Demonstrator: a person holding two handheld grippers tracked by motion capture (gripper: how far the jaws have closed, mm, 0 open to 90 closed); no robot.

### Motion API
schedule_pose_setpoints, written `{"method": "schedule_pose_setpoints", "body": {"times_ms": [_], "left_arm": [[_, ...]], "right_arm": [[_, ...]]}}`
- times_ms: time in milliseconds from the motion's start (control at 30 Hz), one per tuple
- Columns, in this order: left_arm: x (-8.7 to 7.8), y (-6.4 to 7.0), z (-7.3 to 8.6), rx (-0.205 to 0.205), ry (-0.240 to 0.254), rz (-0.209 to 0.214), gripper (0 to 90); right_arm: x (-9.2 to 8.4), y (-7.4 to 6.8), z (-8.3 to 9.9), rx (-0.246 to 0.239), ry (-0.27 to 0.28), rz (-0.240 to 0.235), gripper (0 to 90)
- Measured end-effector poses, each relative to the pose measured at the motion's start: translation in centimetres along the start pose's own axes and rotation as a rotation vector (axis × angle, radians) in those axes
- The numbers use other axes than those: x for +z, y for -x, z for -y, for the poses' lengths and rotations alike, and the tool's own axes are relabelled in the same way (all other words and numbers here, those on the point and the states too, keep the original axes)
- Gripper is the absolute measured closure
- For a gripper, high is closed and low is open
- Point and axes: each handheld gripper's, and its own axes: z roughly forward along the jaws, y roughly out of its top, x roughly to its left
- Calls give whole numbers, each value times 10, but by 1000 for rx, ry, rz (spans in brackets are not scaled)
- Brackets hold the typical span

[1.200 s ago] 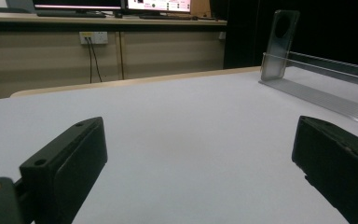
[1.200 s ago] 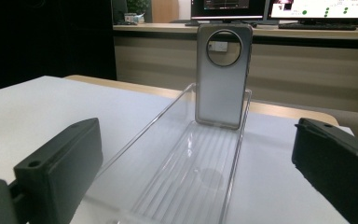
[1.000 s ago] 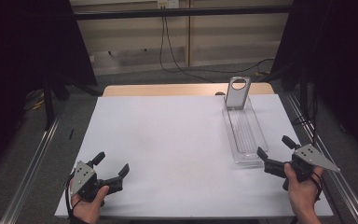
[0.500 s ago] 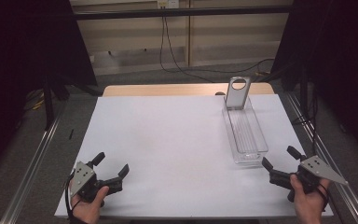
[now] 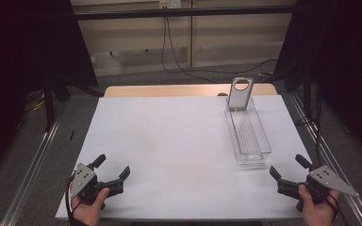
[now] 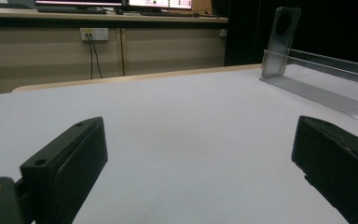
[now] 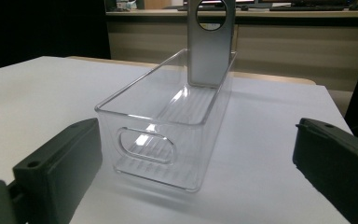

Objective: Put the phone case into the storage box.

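I had drawn my right gripper (image 5: pixel 290 168), jaws spread and empty, back from the clear bin (image 5: pixel 248 135) on the table's right side, while my left gripper (image 5: pixel 112 167) stayed released.

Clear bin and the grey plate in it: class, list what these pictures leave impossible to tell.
- Grey plate: its top is cut off by the frame edge in the right gripper view.
- Grey plate's foot: blurred behind the clear bin wall, so how it stands is unclear.
- Clear bin: its near end runs off the left gripper view's right edge.
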Motion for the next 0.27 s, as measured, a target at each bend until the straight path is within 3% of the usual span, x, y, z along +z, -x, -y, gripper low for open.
{"method": "schedule_pose_setpoints", "body": {"times_ms": [267], "left_arm": [[3,0,0,6,-5,9,34]], "right_arm": [[4,0,2,18,1,-14,8]]}}
